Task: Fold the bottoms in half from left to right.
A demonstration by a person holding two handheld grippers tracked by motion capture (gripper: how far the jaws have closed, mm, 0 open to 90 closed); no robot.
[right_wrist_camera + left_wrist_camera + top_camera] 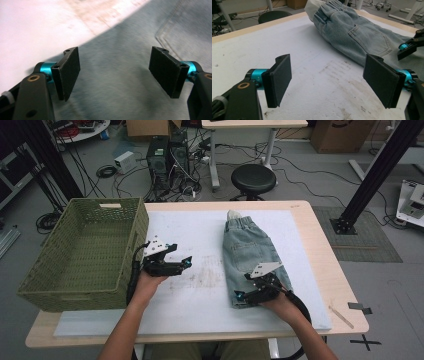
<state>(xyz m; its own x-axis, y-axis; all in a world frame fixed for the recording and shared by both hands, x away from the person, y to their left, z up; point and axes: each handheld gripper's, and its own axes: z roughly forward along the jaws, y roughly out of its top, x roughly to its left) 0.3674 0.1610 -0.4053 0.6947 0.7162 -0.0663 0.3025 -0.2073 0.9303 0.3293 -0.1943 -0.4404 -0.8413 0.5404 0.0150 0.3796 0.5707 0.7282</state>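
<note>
Right gripper (243,295), jaws apart, hovers over near hem of jeans (250,251) — a grasp seems next. Left gripper (184,263), jaws apart, waits over mat (200,225) beside basket (80,252).

Denim shorts (125,82) blurred, edge-cropped

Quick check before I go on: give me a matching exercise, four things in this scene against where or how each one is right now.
Things:
1. denim shorts
2. green basket
3. left gripper
4. right gripper

States:
A. open, over the bare white mat
B. at the table's left edge, nothing inside
C. open, over the denim's near end
D. lying flat on the mat, right of centre

Pairs: 1-D, 2-B, 3-A, 4-C
</note>
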